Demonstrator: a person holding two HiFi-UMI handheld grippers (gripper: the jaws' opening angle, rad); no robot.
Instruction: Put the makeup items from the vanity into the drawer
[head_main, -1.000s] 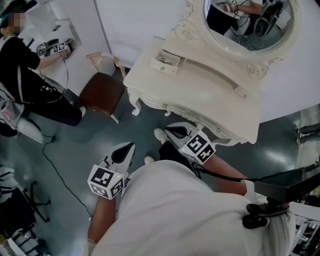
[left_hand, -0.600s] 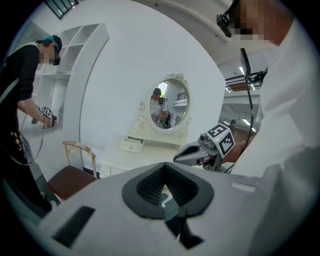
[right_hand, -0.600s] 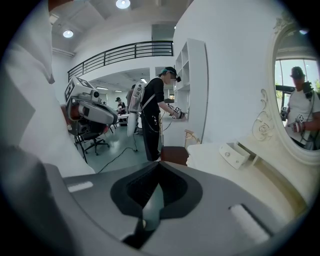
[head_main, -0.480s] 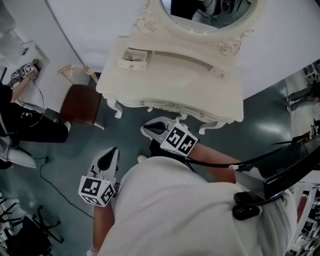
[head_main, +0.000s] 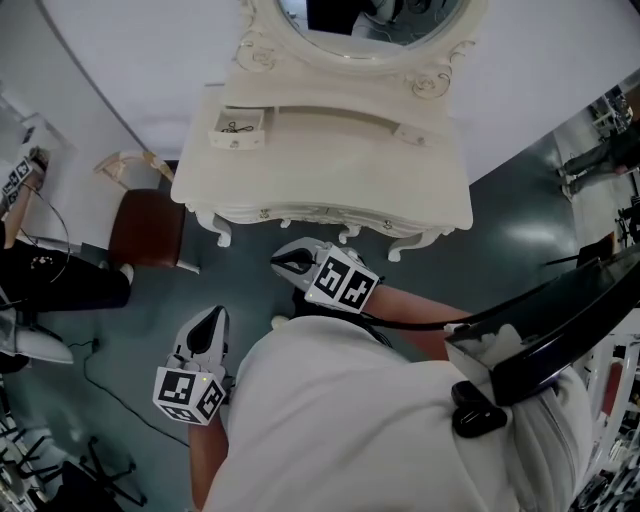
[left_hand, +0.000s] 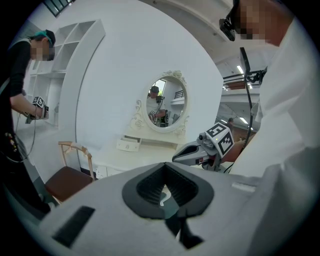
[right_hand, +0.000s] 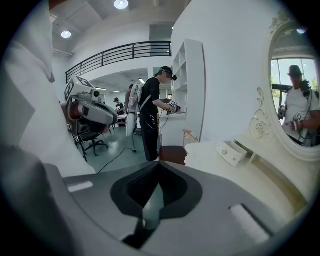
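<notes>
The cream vanity (head_main: 330, 190) with its oval mirror (head_main: 370, 20) stands ahead of me. On its top at the left, a small drawer (head_main: 240, 128) is pulled open, and a small dark item lies inside it. A second small drawer (head_main: 410, 132) sits at the right. My right gripper (head_main: 283, 262) is shut and empty, just short of the vanity's front edge. My left gripper (head_main: 212, 318) is also shut and empty, lower and further back over the floor. The left gripper view shows its jaws (left_hand: 165, 167) closed, with the vanity (left_hand: 145, 150) beyond them. The right gripper (right_hand: 159, 165) points along the vanity top (right_hand: 235, 175).
A chair with a brown seat (head_main: 145, 225) stands left of the vanity. A person in black (head_main: 40, 270) works at white shelves further left. A cable (head_main: 110, 390) runs over the grey floor. A black frame (head_main: 540, 330) juts in at my right.
The vanity has shifted toward the middle of the head view and looks squarer on. Both grippers stay shut and have drifted slightly left in the picture.
</notes>
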